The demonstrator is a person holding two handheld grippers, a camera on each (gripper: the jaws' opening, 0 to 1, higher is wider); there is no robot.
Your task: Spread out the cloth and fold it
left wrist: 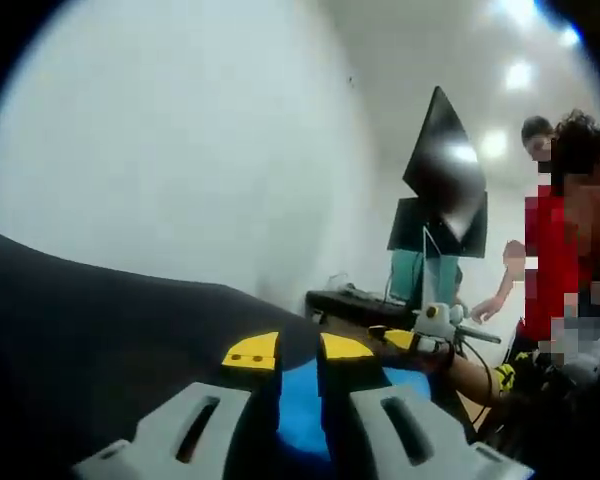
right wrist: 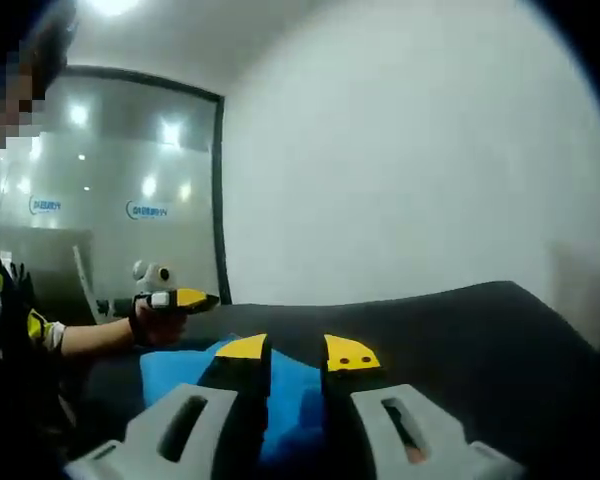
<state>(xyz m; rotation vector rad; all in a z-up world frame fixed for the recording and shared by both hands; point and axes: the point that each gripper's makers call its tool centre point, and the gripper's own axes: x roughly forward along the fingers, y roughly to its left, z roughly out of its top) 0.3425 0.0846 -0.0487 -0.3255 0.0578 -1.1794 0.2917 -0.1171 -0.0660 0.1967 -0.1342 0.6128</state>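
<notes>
2 grippers raise the dark cloth.
Left gripper and right gripper each pinch its edge.

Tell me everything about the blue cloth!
The cloth is bright blue and looks soft and thin. It lies on a dark surface, bunched rather than spread flat. In the right gripper view, the right gripper closes on it with the blue showing between its yellow-tipped jaws. In the left gripper view, the cloth also sits between the jaws of the left gripper.
</notes>
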